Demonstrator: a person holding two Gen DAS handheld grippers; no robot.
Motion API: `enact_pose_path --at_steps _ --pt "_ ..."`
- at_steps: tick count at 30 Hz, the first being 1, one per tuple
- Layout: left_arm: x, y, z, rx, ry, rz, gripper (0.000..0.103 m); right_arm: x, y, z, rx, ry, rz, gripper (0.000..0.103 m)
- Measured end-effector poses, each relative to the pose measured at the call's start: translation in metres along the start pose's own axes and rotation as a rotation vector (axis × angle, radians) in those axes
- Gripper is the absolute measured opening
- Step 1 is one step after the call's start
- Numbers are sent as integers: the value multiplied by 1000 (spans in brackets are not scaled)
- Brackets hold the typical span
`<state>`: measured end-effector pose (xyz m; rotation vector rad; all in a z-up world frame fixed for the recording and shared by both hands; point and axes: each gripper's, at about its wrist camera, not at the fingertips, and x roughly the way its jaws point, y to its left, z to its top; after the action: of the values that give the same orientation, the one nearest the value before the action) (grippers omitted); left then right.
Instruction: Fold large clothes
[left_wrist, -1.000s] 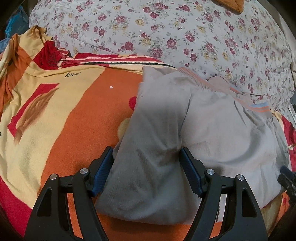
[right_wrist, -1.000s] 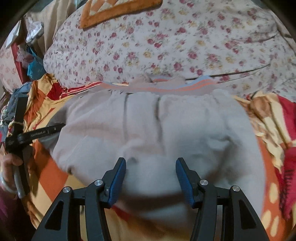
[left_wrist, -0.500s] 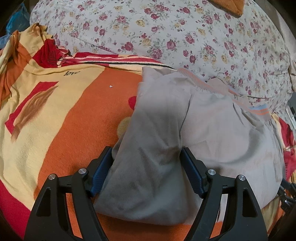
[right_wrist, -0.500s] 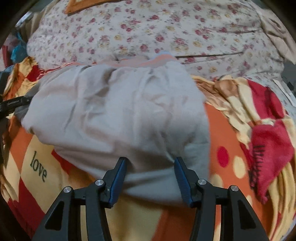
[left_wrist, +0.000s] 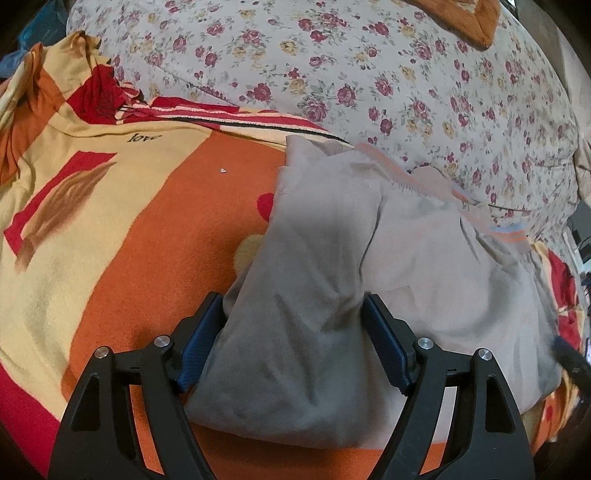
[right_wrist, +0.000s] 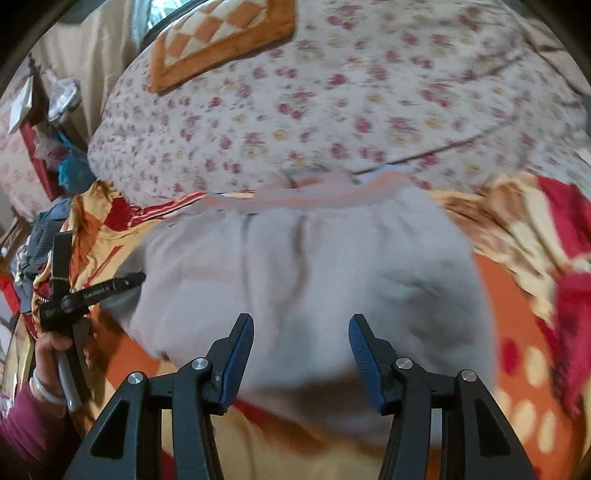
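A folded grey garment (left_wrist: 424, 266) with an orange-and-blue ribbed hem lies on the bed's orange, yellow and red blanket (left_wrist: 147, 240). My left gripper (left_wrist: 288, 332) straddles its left folded edge with jaws wide. Both blue pads press on the thick fold, and fabric bulges over the left pad. In the right wrist view the same garment (right_wrist: 314, 266) spreads ahead, blurred. My right gripper (right_wrist: 301, 354) hovers over its near edge, open, and its pads do not touch the cloth. The left gripper (right_wrist: 110, 284) shows at the garment's left side, held by a hand (right_wrist: 51, 350) in a magenta sleeve.
A bulky floral quilt (left_wrist: 369, 74) rises just behind the garment, with an orange checked cushion (right_wrist: 221, 37) on top. The blanket (right_wrist: 517, 314) bunches into red and yellow folds at the right. Clutter (right_wrist: 55, 147) stands beyond the bed's left side.
The right wrist view swung to the garment's right end half a second ago and has come back over its middle, slightly higher. The left gripper kept its place on the fold.
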<state>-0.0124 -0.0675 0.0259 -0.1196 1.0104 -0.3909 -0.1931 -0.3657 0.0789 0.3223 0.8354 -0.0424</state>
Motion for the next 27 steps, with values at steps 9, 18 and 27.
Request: enact_pose_path --at_steps 9,18,27 --pt "1 26 17 -138 12 -119 78 67 7 -2 5 103 19 52" --pt "6 14 16 -56 14 -51 79 50 -1 -12 37 102 63 55" --pt "6 16 18 -54 14 -51 79 49 5 -16 29 99 48 60"
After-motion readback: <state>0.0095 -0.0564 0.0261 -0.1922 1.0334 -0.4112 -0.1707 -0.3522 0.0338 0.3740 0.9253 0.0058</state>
